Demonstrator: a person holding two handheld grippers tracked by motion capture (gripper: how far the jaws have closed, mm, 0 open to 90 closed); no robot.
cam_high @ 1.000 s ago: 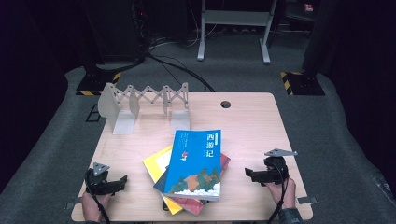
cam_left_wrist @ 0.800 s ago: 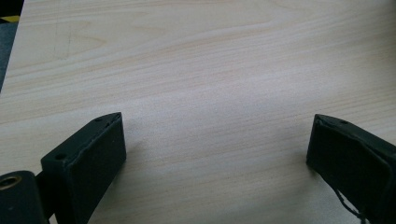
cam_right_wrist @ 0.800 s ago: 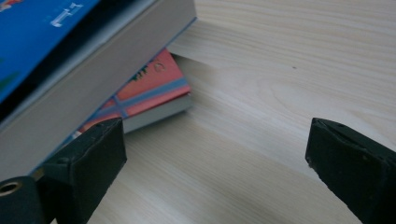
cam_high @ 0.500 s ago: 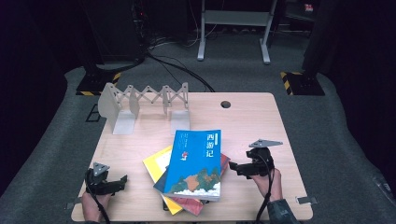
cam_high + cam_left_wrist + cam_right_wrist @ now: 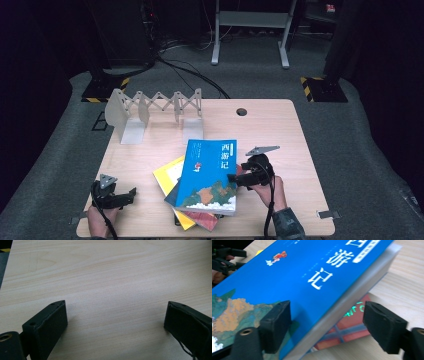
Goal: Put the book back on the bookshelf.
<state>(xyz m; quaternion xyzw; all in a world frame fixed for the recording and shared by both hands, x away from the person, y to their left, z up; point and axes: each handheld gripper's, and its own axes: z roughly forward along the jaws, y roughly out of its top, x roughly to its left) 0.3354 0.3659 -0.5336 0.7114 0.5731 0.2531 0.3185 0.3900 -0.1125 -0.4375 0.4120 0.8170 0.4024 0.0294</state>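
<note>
A blue book (image 5: 210,175) (image 5: 312,277) with white characters tops a loose stack at the table's front middle. Under it lie a red book (image 5: 352,322) (image 5: 205,219) and a yellow book (image 5: 167,177). My right gripper (image 5: 232,177) (image 5: 327,315) is at the blue book's right edge, its jaws straddling that edge and just closing. One pad rests on the cover; the other stands apart from the page edge. My left gripper (image 5: 131,192) (image 5: 115,317) sits open over bare wood at the front left, with nothing between its jaws.
A white folding book rack (image 5: 155,107) stands at the back left of the wooden table (image 5: 280,135). A cable hole (image 5: 242,111) is near the back edge. Dark floor, cables and stands surround the table.
My right gripper has moved left from the table's right side to the blue book's edge, and its jaws have narrowed around it. The left gripper has stayed put.
</note>
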